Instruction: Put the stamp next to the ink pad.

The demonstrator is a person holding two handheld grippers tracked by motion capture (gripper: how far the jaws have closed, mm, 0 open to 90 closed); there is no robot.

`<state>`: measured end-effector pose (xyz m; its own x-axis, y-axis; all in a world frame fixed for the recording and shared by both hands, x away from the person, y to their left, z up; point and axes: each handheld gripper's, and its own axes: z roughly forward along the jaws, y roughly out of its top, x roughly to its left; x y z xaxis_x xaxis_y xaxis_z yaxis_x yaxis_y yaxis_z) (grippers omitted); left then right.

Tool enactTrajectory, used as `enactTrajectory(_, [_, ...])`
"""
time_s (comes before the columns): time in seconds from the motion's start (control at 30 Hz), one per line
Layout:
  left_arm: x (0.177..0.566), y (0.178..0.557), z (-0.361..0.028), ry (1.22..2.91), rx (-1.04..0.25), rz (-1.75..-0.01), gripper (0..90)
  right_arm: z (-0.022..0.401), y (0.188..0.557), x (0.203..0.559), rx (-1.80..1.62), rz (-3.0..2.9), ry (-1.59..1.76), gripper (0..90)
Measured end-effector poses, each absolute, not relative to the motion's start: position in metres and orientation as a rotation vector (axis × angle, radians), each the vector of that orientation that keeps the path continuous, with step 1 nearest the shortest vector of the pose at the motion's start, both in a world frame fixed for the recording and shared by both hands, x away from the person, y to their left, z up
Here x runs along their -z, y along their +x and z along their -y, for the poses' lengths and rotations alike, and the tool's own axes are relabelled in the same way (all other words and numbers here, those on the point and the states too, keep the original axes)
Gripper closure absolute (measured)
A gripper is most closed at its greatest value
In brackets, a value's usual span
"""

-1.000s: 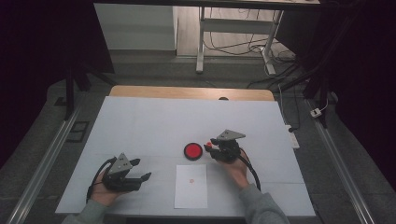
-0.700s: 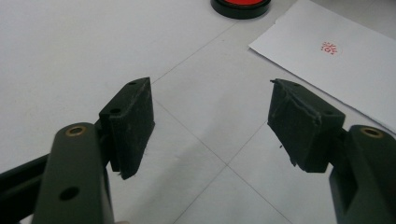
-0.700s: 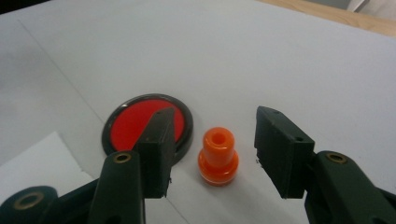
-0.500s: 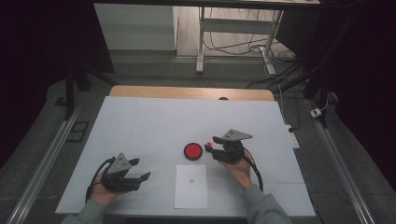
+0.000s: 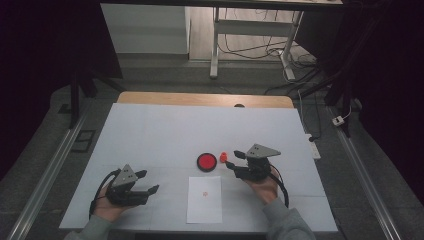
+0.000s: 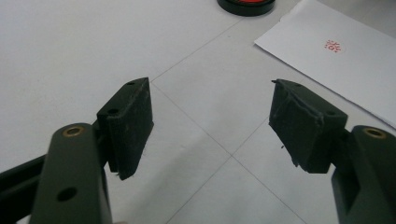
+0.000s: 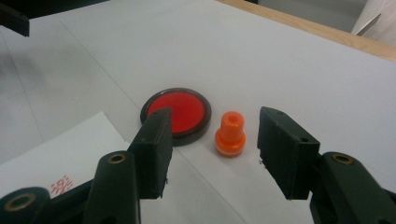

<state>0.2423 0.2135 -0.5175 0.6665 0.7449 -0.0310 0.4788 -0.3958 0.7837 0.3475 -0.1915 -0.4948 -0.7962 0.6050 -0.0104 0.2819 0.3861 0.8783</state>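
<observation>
Now standing upright on the desk (image 5: 150, 130): small orange stamp (image 7: 230, 133), just beside the round red ink pad (image 7: 176, 112), at its right in the right gripper view, close but apart from it as far as can be seen. Seen from the high view, stamp (image 5: 223, 156) near the desk middle, between ink pad (image 5: 206, 162) and right gripper (image 5: 231, 160).

Right gripper (image 7: 212, 142) held just behind the stamp, jaws pointing toward it. Jaws released, just been opening; stamp ahead of the gap between the pads, touched by neither. One jaw partly covering the near edge of the ink pad in that view.

White paper (image 5: 205, 199) lying flat on the near part of the desk, in front of the ink pad, with a small red print (image 5: 204, 192) on it. Print (image 6: 333, 45) also visible in the left gripper view, on the paper (image 6: 345, 70) at the upper right.

Left gripper (image 5: 150, 182) low over the desk at the near left, well apart from stamp and paper. Jaws spread apart, nothing between them, only bare desk surface (image 6: 93, 56) below.
</observation>
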Motion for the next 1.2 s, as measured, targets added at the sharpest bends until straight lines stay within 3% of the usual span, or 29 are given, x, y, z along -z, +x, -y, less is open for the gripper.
enactTrajectory(0.73, [0.518,0.237,-0.215,2.072,-0.404,-0.939,29.7,0.291,0.292,0.507,-1.283,-2.274,0.882,44.4])
enactTrajectory(1.2, [0.519,0.238,-0.214,2.078,-0.406,-0.938,29.3,0.291,0.292,0.511,-1.246,-2.293,0.860,44.7])
